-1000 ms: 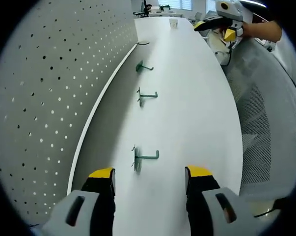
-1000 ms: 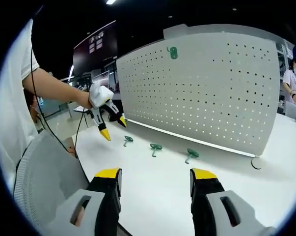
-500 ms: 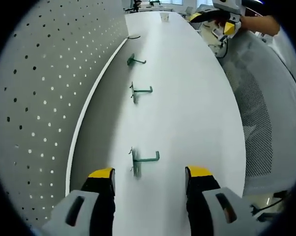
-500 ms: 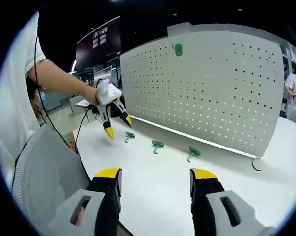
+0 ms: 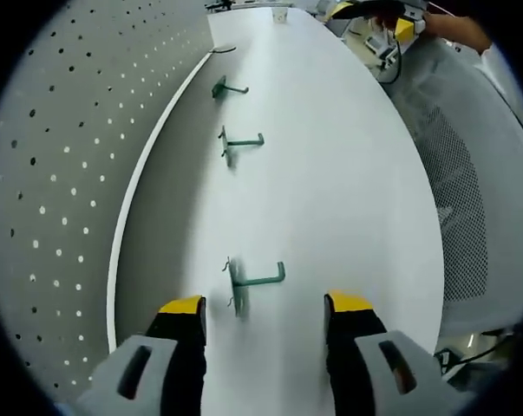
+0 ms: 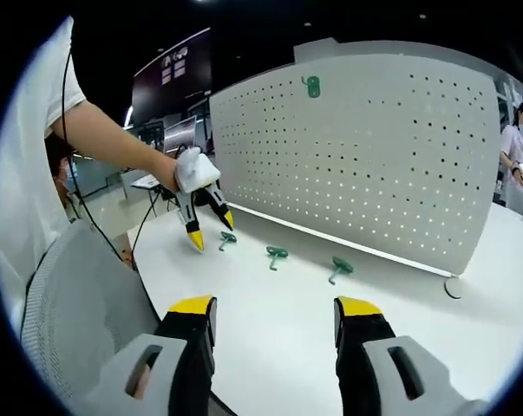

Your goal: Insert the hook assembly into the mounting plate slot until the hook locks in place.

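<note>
So we've got a smooth white table [image 5: 348, 173] with a pale grey pegboard [image 6: 365, 147] standing along its far edge, a flat sheet full of small round holes. Three green wire hooks lie in a row on the table next to it: thin bent rods, each with a little backplate. In the left gripper view the nearest hook [image 5: 252, 282] sits right ahead of our left gripper [image 5: 268, 305], between its yellow-tipped jaws at about 12 o'clock, not touching either. Those jaws are spread wide with nothing in them. The middle hook [image 5: 239, 143] and the far hook [image 5: 226, 87] trail off toward 11 o'clock along the board's foot.

The right gripper view gives us the board face-on, which the other one can't: there's a fourth green hook [image 6: 310, 86] already hanging high up on the board at 12 o'clock. We also see the left gripper from outside there, a white body in a hand with the forearm running off to 10 o'clock, its yellow tips down over the leftmost hook on the table. A grey mesh chair back [image 6: 79, 295] sits at 8 o'clock. Our right gripper [image 6: 275, 314] is wide open too, empty, over bare table.

Compared with a second ago, the left gripper has dropped closer to the table and to that first hook; the right one has barely shifted.
</note>
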The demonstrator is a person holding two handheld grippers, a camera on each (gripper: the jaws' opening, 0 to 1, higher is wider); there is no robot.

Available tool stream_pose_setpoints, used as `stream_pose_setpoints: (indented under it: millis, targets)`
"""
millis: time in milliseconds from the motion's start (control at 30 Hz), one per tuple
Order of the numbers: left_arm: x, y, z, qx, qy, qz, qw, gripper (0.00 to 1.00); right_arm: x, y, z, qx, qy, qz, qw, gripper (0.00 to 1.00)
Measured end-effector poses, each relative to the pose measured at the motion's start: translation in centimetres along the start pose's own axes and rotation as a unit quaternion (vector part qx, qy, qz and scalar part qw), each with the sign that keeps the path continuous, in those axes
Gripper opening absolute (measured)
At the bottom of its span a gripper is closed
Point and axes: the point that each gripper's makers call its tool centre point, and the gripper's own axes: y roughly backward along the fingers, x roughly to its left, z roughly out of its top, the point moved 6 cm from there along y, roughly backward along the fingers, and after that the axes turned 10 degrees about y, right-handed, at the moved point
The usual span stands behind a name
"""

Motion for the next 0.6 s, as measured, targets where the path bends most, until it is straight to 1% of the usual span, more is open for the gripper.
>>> stream_pose_setpoints:
  millis: [333, 433, 500, 600]
  targets:
    - [0.26, -0.43, -0.30, 0.011, -0.001, -0.003, 0.9999, 0.55, 0.00, -0.04, -0.02, 0.000, -0.004, 0.001, 1.0000, 0.53]
    - [0.35, -0.51, -0.27, 0.008, 0.005, -0.006, 0.9999, 0.55, -0.03, -0.03, -0.05, -0.001, -0.007, 0.000, 1.0000, 0.53]
    - [0.12, -0.52, -0.16, 0.007, 0.013, -0.012, 0.9998, 0.52, -0.06, 0.03, -0.01, -0.002, -0.008, -0.002, 1.0000, 0.53]
    - [0.27, -0.59, -0.07, 0.001, 0.013, -0.012, 0.9998, 0.50, -0.07, 0.03, -0.05, -0.003, -0.008, -0.002, 1.0000, 0.53]
